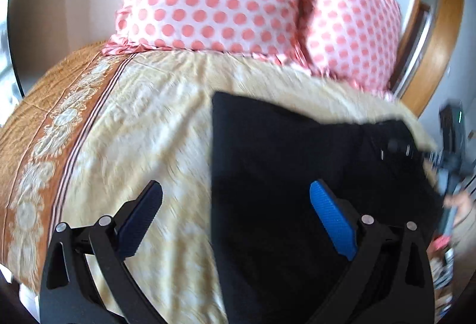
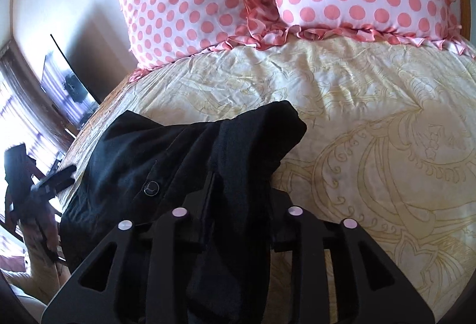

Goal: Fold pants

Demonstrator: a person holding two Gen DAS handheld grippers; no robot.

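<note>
Gripping black pants [image 2: 184,145], seemingly, right fingers [image 2: 208,190].

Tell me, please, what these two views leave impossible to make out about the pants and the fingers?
- Right wrist view: right gripper fingers are buried in the black pants.
- Left wrist view: pants run under the gripper frame; lower end unseen.
- Left wrist view: motion blur smears the bedspread and the pants' button area.

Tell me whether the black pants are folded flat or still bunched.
Bunched. The black pants lie crumpled in uneven layers on the bedspread, with a bundle pinched in the right gripper.
</note>
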